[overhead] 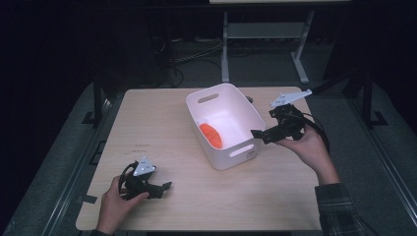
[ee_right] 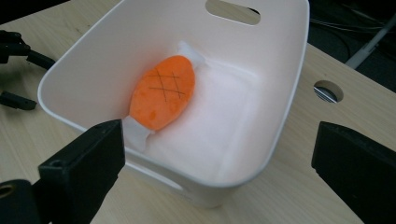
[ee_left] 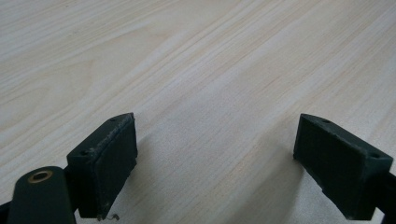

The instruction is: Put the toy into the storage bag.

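Note:
An orange plush toy (overhead: 211,134) with white ends lies inside a white plastic bin (overhead: 201,112) near the middle of the table. In the right gripper view the toy (ee_right: 162,91) rests against the bin's left inner wall (ee_right: 102,60). My right gripper (overhead: 259,134) hovers open at the bin's right rim, nothing between its jaws (ee_right: 215,172). My left gripper (overhead: 166,188) rests low on the table near the front left, open and empty (ee_left: 215,163), far from the bin.
The light wooden table (overhead: 157,128) has bare surface to the left and in front of the bin. A round cable hole (ee_right: 328,91) sits in the tabletop behind the bin. Dark floor, cables and a desk frame (overhead: 225,44) lie beyond the far edge.

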